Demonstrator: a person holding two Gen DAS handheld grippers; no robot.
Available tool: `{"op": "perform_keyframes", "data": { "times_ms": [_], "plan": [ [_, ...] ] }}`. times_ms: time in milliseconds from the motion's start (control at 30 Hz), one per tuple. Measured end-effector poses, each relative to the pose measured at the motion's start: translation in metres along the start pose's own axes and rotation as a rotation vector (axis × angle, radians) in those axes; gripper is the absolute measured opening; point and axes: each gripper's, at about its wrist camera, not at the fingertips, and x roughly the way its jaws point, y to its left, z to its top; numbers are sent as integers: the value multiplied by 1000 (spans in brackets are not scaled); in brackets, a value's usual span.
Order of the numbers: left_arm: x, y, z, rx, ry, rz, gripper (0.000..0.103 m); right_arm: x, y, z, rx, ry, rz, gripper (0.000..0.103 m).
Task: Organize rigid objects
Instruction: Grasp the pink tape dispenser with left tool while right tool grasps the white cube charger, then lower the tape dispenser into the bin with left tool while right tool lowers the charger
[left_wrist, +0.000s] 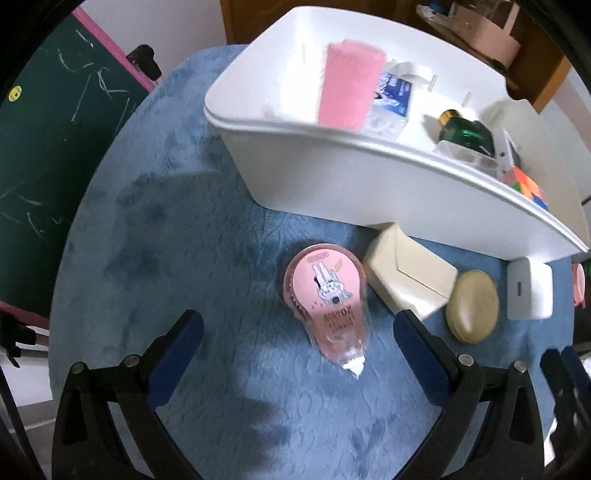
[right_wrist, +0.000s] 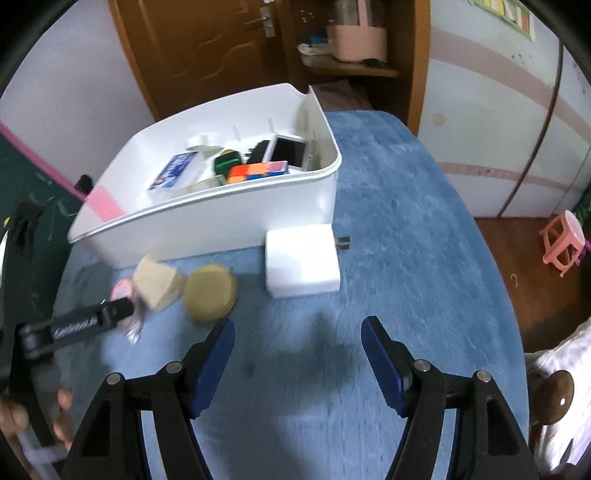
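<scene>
The correction tape (left_wrist: 327, 302) lies on the blue cloth before the white bin (left_wrist: 332, 177); the left gripper (left_wrist: 299, 328) hangs over it, jaws apart and empty, so a pick seems in hand. In the right view the right gripper (right_wrist: 297, 343), also spread, faces the white charger (right_wrist: 302, 260); next it should lower and close.

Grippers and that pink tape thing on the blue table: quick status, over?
Left gripper open, straddling pink tape dispenser, not gripping. Right gripper open, empty, facing white charger. Beige box crowds the left gripper's right finger.
</scene>
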Motion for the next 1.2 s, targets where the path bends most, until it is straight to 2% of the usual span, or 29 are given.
{"op": "perform_keyframes", "data": {
  "times_ms": [400, 567, 633, 733, 833, 867, 900, 1067, 1200],
  "plan": [
    [20, 17, 0, -56, 1, 10, 102, 56, 2, 22, 6, 25, -37, 72],
    [23, 21, 4, -40, -17, 28, 102, 70, 4, 27, -1, 33, -54, 72],
    [23, 24, 5, -45, -27, 29, 98, 76, 5, 29, -6, 32, -59, 72],
    [18, 24, 4, -34, -50, 34, 84, 82, 7, 30, -12, 31, -72, 72],
    [15, 17, 8, -1, -65, 18, 58, 85, 10, 29, -26, 26, -88, 68],
    [13, 14, 7, 14, -70, 26, 53, 85, 11, 29, -32, 23, -95, 62],
    [12, 11, 4, 24, -72, 34, 53, 87, 13, 29, -41, 18, -98, 57],
    [1, 14, -4, 33, -89, 21, 53, 82, 11, 28, -42, 23, -84, 56],
    [-25, 28, -9, 48, -115, 19, 53, 62, 11, 21, -40, 14, -55, 55]
  ]
}}
